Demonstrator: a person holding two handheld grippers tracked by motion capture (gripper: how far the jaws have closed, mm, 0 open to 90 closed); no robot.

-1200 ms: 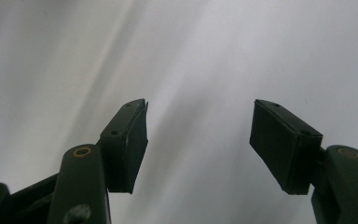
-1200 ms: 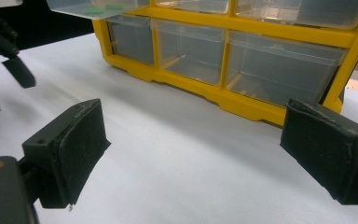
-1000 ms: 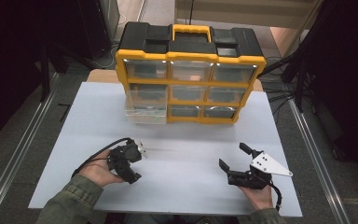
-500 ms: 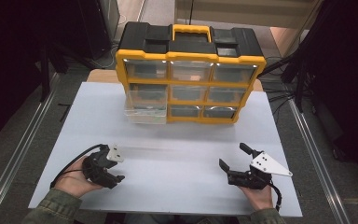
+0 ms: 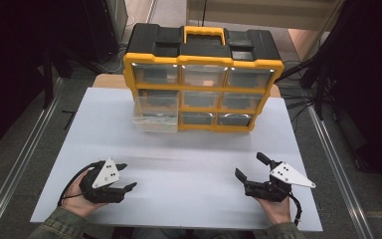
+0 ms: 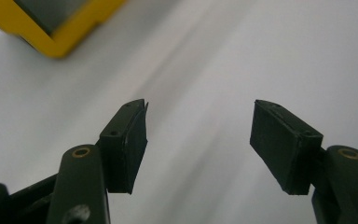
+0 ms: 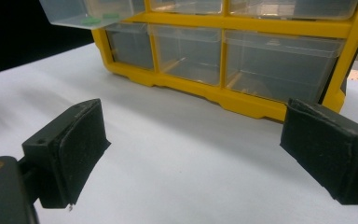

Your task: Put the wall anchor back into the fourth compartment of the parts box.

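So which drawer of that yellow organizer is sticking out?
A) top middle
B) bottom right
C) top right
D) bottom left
D: the clear drawer at the bottom left of the yellow organizer juts out over the table, while the others sit flush.

left hand-held gripper (image 5: pixel 123 178): open, empty | right hand-held gripper (image 5: pixel 251 167): open, empty | organizer (image 5: pixel 203 79): drawer (image 5: pixel 154 119) out

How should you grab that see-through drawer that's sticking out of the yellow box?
Probably by its front wall. The clear drawer juts from the lower left of the yellow organizer, toward the person, with its top open there. Come from the front: one jaw over the lip inside, one outside. The left claw, open on the white table, is on that side.
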